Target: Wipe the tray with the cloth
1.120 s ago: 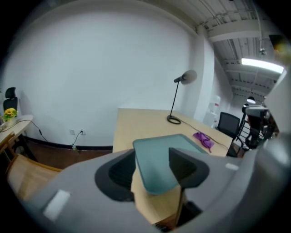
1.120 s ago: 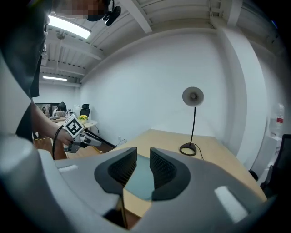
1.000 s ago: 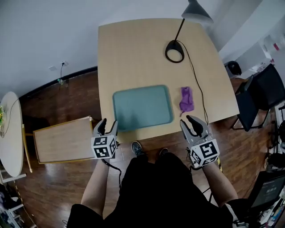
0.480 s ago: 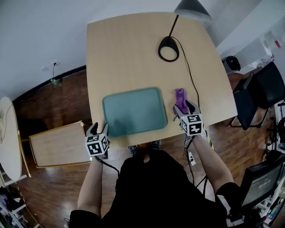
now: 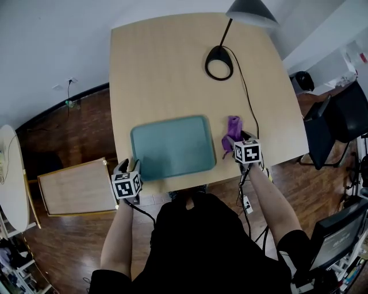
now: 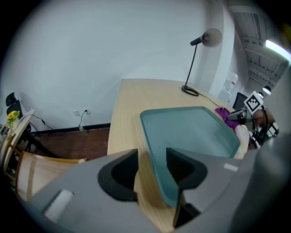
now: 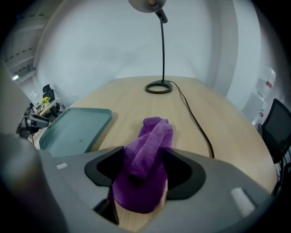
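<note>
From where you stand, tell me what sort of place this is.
Probably an office or shared workroom: a pale wooden table with a black desk lamp on it, a black office chair beside it, and a fluorescent strip light under an exposed ceiling.

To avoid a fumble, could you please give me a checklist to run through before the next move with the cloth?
1. The cloth lies between the right gripper jaws: ok.
2. Jaws clamped on it: not ok, they stand apart.
3. The tray is bare, flat on the table: ok.
4. The left gripper steadies the tray: not ok, open at its near corner.
5. The lamp cord lies apart from the cloth: ok.
</note>
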The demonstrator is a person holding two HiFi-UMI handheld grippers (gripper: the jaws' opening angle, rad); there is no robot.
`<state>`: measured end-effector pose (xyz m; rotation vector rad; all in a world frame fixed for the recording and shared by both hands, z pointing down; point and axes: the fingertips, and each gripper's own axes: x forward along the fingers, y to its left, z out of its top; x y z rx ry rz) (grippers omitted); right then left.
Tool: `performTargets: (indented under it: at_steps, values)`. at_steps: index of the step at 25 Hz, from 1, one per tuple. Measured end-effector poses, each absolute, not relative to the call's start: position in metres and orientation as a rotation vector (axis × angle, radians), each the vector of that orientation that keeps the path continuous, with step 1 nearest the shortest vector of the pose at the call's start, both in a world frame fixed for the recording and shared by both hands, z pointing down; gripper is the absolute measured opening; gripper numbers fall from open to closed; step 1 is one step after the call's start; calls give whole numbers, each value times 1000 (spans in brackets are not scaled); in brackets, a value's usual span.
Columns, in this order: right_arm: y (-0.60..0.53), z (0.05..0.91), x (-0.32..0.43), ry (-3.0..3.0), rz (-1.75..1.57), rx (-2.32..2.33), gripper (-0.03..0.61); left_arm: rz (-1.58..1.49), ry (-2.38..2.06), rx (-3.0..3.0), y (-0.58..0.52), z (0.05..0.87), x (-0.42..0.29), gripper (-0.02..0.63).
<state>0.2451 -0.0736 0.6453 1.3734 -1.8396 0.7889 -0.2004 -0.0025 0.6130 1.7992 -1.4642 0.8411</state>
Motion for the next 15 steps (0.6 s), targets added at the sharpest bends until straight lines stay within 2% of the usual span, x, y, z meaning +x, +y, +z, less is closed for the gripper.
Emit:
performTargets:
  at_steps: [3, 5, 6, 15]
  values:
    - [-78, 648, 247, -1833, 838, 1380, 261, 852, -1471, 1784, -5, 616, -198, 201]
    - [-79, 646, 246, -1843, 825, 1356, 127, 853, -1482, 1776, -6, 619, -198, 184]
    - [-79, 646, 244, -1847, 810, 1335, 110, 855, -1484, 1773, -6, 620, -198, 179]
    - [-76, 644, 240, -1855, 801, 1288, 81, 859, -1449, 1747, -4, 634, -203, 128]
